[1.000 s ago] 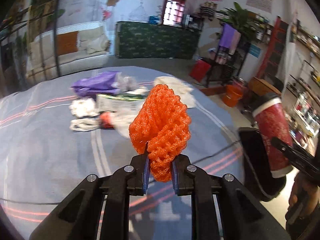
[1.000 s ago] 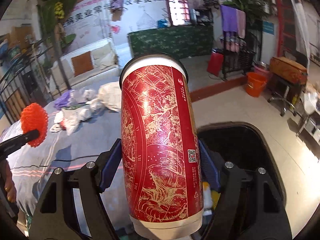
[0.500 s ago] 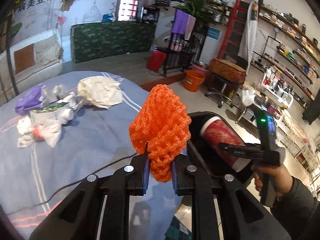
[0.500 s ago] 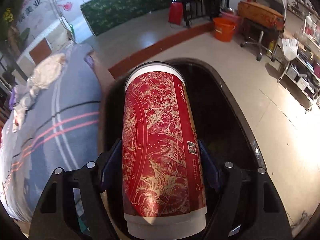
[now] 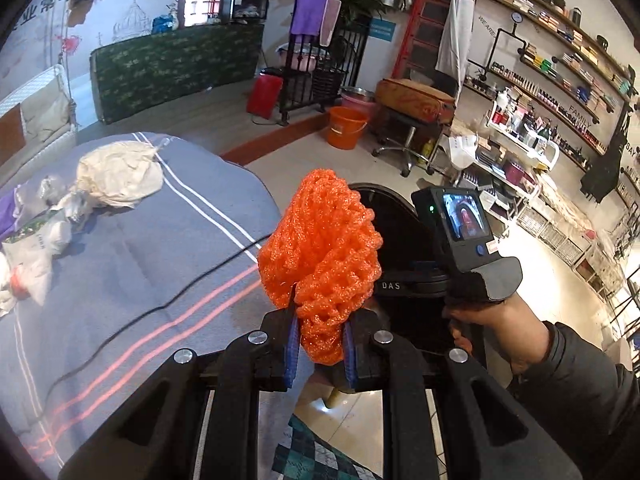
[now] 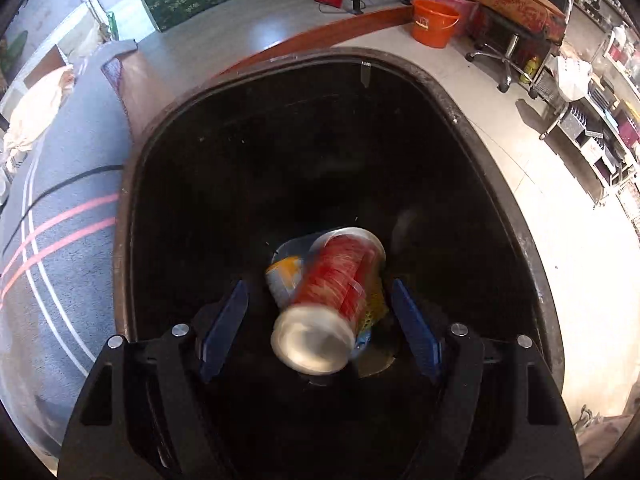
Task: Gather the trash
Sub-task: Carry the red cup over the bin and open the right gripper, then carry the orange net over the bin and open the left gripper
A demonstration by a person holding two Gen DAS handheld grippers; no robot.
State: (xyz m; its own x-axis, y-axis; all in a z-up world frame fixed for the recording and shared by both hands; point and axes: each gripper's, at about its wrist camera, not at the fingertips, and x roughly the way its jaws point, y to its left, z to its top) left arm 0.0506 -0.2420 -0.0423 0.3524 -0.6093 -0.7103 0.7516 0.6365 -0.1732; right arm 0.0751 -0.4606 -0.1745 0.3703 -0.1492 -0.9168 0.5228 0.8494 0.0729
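My left gripper (image 5: 320, 346) is shut on an orange foam net (image 5: 322, 256) and holds it beside the table edge, near the black trash bin (image 5: 394, 220). My right gripper (image 6: 320, 320) is open above the bin (image 6: 472, 136). The red paper cup (image 6: 330, 300) is blurred and falling inside the bin, onto other trash at the bottom. The right gripper's handle and the hand on it show in the left wrist view (image 5: 468, 248).
The blue striped tablecloth (image 5: 132, 264) carries a crumpled white bag (image 5: 120, 176), white wrappers (image 5: 32, 248) and a black cable (image 5: 192, 280). An orange bucket (image 5: 346, 126) and a chair stand on the floor beyond the bin.
My right gripper has opened and let go of the red cup, which drops into the bin. My left gripper has swung right toward the bin with the orange net.
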